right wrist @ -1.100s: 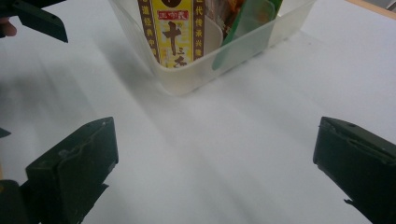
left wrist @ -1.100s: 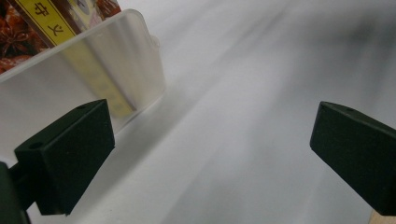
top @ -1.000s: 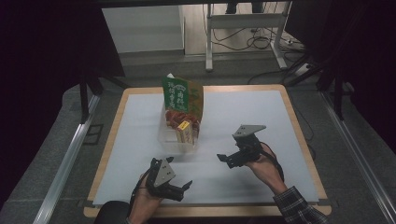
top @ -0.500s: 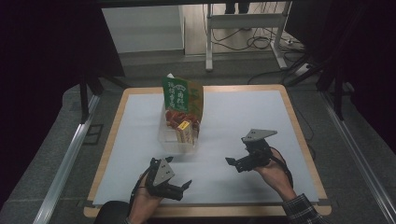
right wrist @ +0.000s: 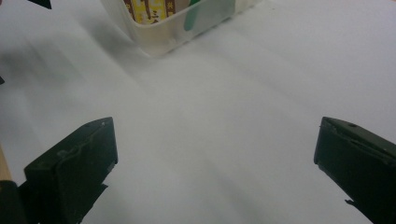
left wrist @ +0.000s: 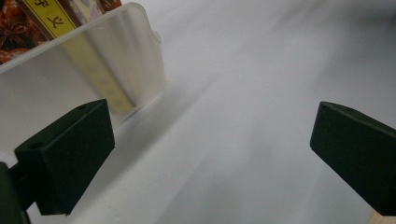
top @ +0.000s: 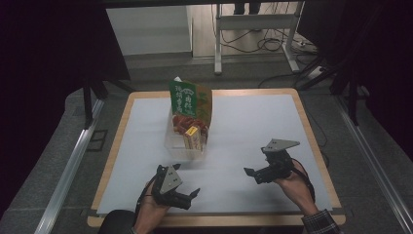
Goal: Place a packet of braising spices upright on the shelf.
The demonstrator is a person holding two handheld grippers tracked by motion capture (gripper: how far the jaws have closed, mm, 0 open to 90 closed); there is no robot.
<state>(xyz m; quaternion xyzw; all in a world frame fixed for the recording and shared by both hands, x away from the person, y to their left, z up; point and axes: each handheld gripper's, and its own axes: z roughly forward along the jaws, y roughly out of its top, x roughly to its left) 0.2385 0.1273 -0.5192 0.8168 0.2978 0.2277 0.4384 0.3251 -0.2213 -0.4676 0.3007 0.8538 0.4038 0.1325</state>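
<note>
A clear plastic bin [top: 186, 145] stands left of the table's middle. It holds an upright green packet [top: 187, 101], a red packet [top: 184, 122] and a yellow box [top: 192, 137]. My left gripper [top: 186, 179] rests near the front edge, just in front of the bin, open with nothing between its jaws. In the left gripper view [left wrist: 210, 140] the bin's wall [left wrist: 102, 70] is close by the left jaw. My right gripper [top: 254, 161] is to the bin's right, open and holding nothing. In the right gripper view [right wrist: 215, 144] the bin [right wrist: 187, 28] lies ahead, farther off.
A white mat [top: 253, 117] covers the wooden table [top: 312, 146]. A metal stand with cables [top: 253, 29] is on the floor behind the table. Dark floor surrounds the table on both sides.
My right gripper has drawn back to the right and a little toward the person, away from the bin. The left gripper and the bin have stayed put.
</note>
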